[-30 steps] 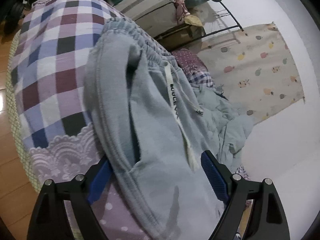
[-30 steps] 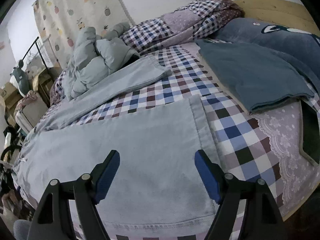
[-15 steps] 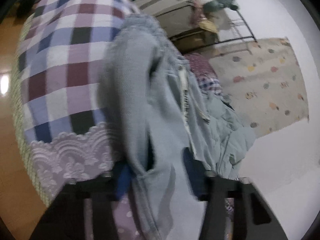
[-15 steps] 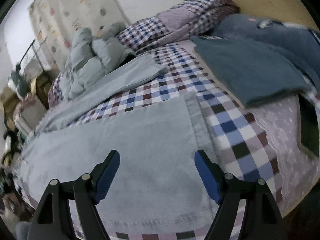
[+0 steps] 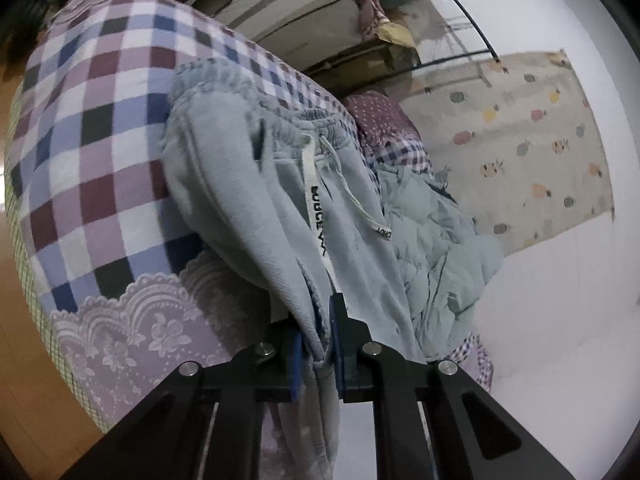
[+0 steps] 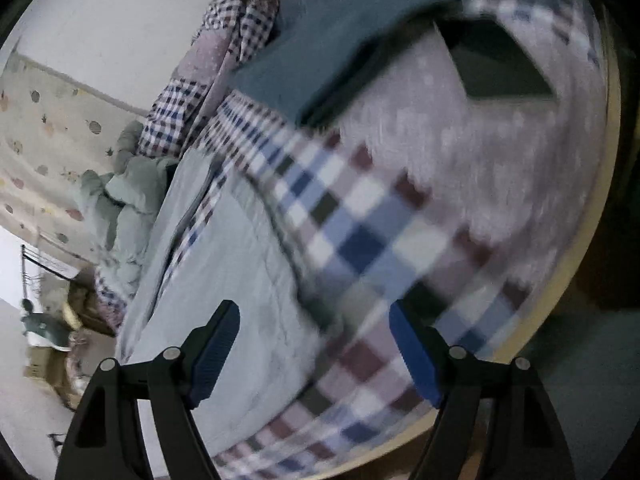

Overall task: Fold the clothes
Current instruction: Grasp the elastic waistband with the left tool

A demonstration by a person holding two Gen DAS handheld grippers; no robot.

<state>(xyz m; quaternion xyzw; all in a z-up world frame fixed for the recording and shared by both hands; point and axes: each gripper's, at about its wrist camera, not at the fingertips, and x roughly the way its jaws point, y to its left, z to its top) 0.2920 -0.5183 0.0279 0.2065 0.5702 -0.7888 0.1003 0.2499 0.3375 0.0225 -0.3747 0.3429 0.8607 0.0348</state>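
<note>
Jaws of the left gripper (image 5: pixel 316 344) are pinching shut on the near waist edge of the grey sweatpants (image 5: pixel 240 200), which are lying along the checked bed (image 5: pixel 92 128), their long axis running from the waistband (image 5: pixel 280 128) at the left toward the leg cuff (image 6: pixel 276 280) at the right. Right gripper (image 6: pixel 316 354) is hovering wide open, holding nothing, with the cuff just ahead between its jaws and nearer to it than to the left. Farther off, a folded blue garment (image 6: pixel 320 48) is resting.
</note>
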